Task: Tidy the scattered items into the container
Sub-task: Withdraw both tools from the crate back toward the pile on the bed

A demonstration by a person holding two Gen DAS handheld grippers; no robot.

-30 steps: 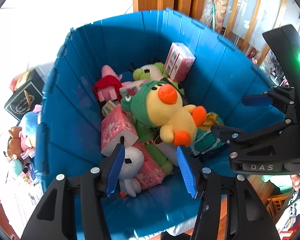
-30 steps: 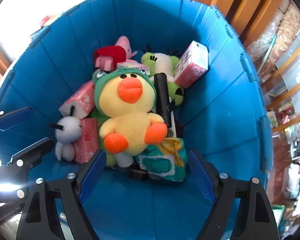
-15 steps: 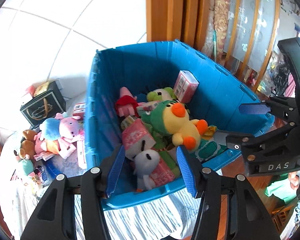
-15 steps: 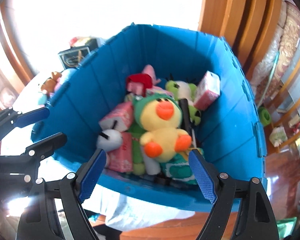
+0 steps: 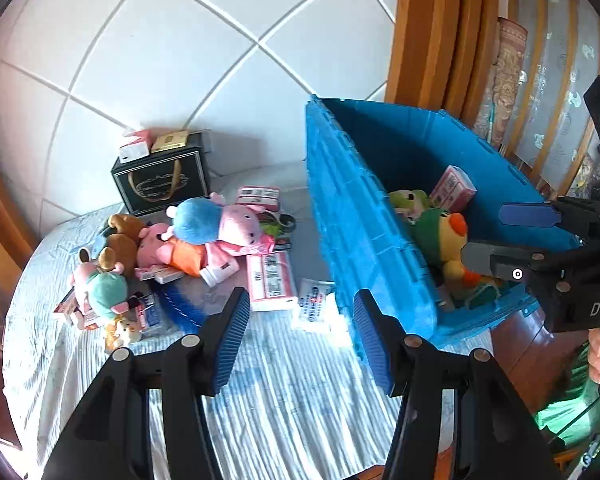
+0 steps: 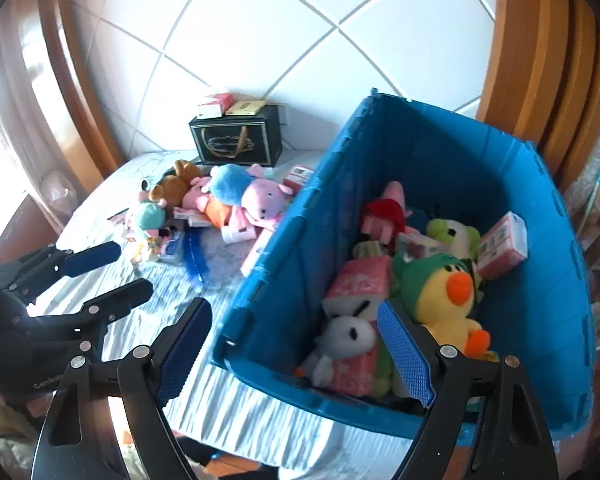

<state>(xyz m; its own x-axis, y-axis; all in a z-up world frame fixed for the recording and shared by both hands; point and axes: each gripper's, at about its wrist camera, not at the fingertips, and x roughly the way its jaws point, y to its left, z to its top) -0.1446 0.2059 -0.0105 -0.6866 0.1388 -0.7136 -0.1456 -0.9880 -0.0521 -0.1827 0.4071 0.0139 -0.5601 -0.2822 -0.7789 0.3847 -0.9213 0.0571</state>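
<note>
The blue crate [image 5: 340,200] [image 6: 292,280] stands on the striped bed, with a yellow duck plush [image 5: 444,240] [image 6: 444,296], a white plush, pink boxes and other toys inside. Left of it lie the scattered items: a pink pig plush [image 5: 220,224] [image 6: 260,196], a brown bear [image 5: 120,240], a flat pink pack [image 5: 270,284] and a white packet [image 5: 312,308]. My left gripper [image 5: 300,340] [image 6: 108,278] hangs open and empty over the bed beside the crate's left wall. My right gripper [image 6: 296,344] [image 5: 528,236] is open and empty above the crate's near left corner.
A black gift box [image 5: 160,184] [image 6: 236,144] with small boxes on top stands against the white tiled wall behind the toys. Wooden frames rise at the left and right. A blue comb-like strip [image 5: 180,308] lies near the plush pile. The bed's near edge drops off below.
Both grippers have pulled back and up out of the crate and swung left, so the bed and its scattered toys have come into view. Both stayed open and empty.
</note>
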